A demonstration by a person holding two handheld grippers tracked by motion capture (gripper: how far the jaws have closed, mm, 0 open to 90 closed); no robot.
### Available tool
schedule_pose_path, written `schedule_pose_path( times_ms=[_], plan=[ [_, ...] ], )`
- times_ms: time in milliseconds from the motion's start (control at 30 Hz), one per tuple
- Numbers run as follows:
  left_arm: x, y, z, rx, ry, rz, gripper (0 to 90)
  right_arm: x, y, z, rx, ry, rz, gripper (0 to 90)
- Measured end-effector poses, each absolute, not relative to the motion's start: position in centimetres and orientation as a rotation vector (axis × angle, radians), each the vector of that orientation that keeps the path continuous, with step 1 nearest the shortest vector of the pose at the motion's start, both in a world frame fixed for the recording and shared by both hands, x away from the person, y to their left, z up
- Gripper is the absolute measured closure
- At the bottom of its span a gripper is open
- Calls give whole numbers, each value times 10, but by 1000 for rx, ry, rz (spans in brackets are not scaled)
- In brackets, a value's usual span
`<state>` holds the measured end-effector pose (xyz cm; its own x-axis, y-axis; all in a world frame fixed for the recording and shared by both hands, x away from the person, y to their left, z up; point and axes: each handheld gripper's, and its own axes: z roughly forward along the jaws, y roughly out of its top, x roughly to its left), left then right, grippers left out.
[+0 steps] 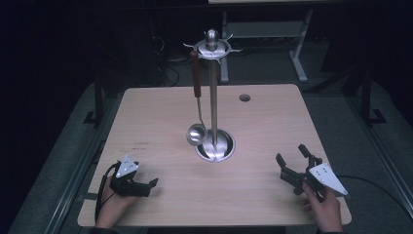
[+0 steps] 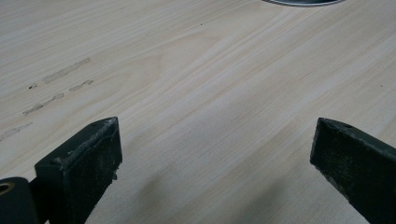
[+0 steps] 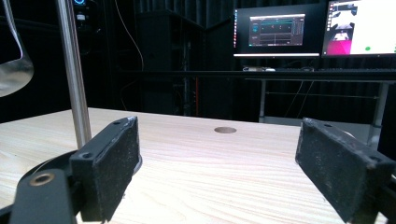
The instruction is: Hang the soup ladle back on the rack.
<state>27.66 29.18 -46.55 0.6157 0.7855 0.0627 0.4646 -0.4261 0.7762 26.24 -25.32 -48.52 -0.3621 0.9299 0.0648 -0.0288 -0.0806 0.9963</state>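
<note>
**One ladle hung, both claws waiting wide**

Bench [image 1: 146, 112]: one, pale wood, filling the middle of the high view; bare apart from the stand, likely kept so for room to work. One small round hole [image 1: 244, 97] near its upper right edge, seen again at centre of the right gripper view [image 3: 225, 129].

Stand [image 1: 213, 97]: one, steel, upright at frame centre, pole rising from a round dished base [image 1: 221, 146]; hooked crown at top centre, placed high so that long tools dangle free of the wood.

Ladle [image 1: 196, 97]: one, hung from a hook at the crown's left side, brown handle up, bowl [image 1: 196, 134] down, just beside the pole and just above the base rim. Bowl edge visible at far left of the right gripper view [image 3: 11, 70].

Right claw [image 1: 293, 165]: lower right of the high view, held in a hand, jaws spread wide and aimed up-left towards the stand; nothing between them.

Left claw [image 1: 152, 184]: lower left, low over the wood, jaws likewise spread and empty, pointing right.

Monitors [image 3: 275, 30]: two, lit, upper right of the right gripper view, well behind.

Judged: start of work, ladle untouched, both claws readied apart for a reach.
</note>
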Motion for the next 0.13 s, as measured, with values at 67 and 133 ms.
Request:
schedule_pose_path(
  times_ms=[67,133],
  plan=[
    [276,292,-465,2089,980,548,19,262,-253,-485,1034,1405,1553,129],
    [276,292,-465,2085,978,551,19,262,-253,-485,1034,1404,1553,128]
  ],
)
